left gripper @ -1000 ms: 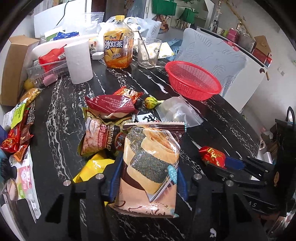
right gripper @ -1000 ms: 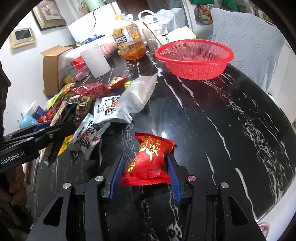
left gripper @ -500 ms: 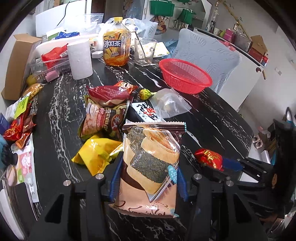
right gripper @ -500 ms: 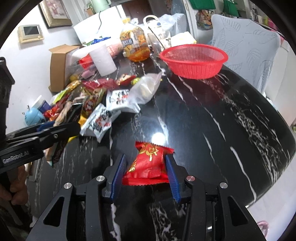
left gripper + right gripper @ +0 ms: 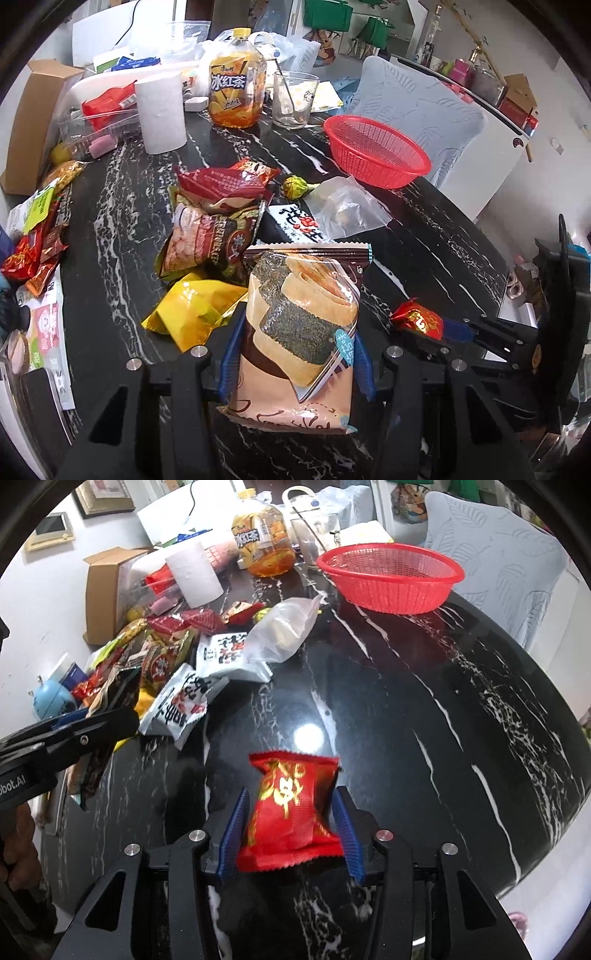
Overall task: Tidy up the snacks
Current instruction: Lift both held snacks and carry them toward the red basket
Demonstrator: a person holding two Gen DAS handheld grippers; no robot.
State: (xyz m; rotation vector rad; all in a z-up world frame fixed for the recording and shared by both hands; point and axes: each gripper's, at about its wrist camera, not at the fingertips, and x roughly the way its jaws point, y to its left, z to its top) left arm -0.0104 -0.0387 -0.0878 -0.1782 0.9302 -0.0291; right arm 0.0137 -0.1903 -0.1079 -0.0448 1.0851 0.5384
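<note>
My left gripper (image 5: 295, 332) is shut on a tan snack bag (image 5: 301, 325) printed with seaweed rolls, held upright above the black marble table (image 5: 110, 229). My right gripper (image 5: 291, 794) has a small red packet with gold print (image 5: 291, 805) between its blue pads, which press on it as the jaws close. In the left wrist view that red packet (image 5: 419, 319) shows low at the right. A red mesh basket (image 5: 391, 576) sits empty at the far side of the table. A heap of snack packets (image 5: 210, 243) lies ahead of the left gripper.
A paper roll (image 5: 160, 110), an iced-tea bottle (image 5: 236, 96) and a glass (image 5: 293, 99) stand at the back. A clear plastic bag (image 5: 284, 635) lies near the heap. A cardboard box (image 5: 103, 587) and more packets line the left edge. A pale chair (image 5: 498, 546) stands behind the basket.
The right jaws have narrowed on the red packet, which now stands more upright and crumpled. The left gripper still holds the seaweed bag, and its view has pulled back slightly from the heap.
</note>
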